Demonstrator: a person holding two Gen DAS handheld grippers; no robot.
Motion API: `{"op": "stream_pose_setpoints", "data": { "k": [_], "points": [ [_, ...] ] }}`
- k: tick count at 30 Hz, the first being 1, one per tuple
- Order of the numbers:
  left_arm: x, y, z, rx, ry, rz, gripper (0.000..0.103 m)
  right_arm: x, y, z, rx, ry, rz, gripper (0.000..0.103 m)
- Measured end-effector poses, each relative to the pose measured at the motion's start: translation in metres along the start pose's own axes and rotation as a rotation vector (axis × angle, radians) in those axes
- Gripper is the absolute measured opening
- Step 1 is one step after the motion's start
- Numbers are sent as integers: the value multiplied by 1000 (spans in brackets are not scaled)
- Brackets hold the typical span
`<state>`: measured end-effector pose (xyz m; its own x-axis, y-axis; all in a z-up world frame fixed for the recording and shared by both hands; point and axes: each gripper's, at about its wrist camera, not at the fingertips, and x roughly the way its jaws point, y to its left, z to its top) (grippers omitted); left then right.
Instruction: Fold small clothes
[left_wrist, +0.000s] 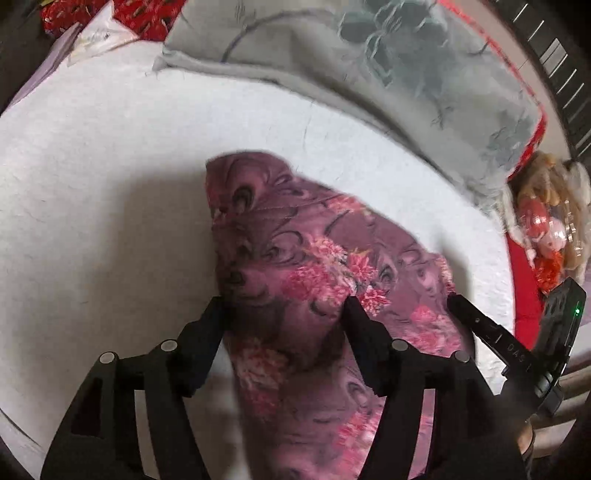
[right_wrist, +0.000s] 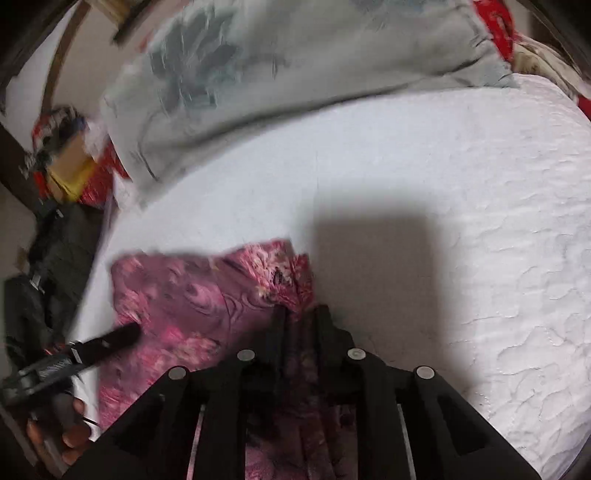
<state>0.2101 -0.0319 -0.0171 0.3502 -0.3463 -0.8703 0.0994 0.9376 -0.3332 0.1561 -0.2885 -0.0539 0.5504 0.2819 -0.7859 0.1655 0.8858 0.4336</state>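
Both views blurred. Left wrist: my left gripper (left_wrist: 286, 304) jaws apart, floral garment (left_wrist: 314, 266) between them, near end hidden, long axis running ahead. Right wrist: right gripper (right_wrist: 299, 314) clamps its bunched edge on white bedspread (right_wrist: 461, 184).

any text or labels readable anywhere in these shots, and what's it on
"DAS": white letters on a finger of the right gripper, seen in the left wrist view; whatever follows is cut off.
Floral garment: pattern only, no text.
Grey floral pillow: no text.
Left gripper: no markings readable.
Everything else is too blurred to read.
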Motion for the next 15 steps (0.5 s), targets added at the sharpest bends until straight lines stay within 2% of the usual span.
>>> {"op": "stream_pose_setpoints", "data": {
  "k": [2,4,6,7,9,12,13,15],
  "points": [
    [-19,-2,-9,15,-36,-9,63,-20,5,0,-7,-38,-2,28],
    [-32,-4,-26,39,-68,14,63,-44,17,-7,-82,-77,80,28],
    [-22,-10,-42,67,-54,57,63,-53,24,-20,-142,-64,136,27],
    [-13,-11,-46,84,-35,76,66,-50,27,-27,-164,-43,135,24],
    [-1,-15,-47,100,-14,100,66,-29,30,-43,-258,16,19,21],
    [-28,-14,-44,65,-38,97,65,-38,42,-49,-336,-6,-52,25],
    [-36,-15,-47,70,-49,96,65,-47,46,-49,-327,-5,-53,25],
    [-48,-18,-58,97,-69,90,65,-67,49,-52,-322,-21,41,26]
  ]
}}
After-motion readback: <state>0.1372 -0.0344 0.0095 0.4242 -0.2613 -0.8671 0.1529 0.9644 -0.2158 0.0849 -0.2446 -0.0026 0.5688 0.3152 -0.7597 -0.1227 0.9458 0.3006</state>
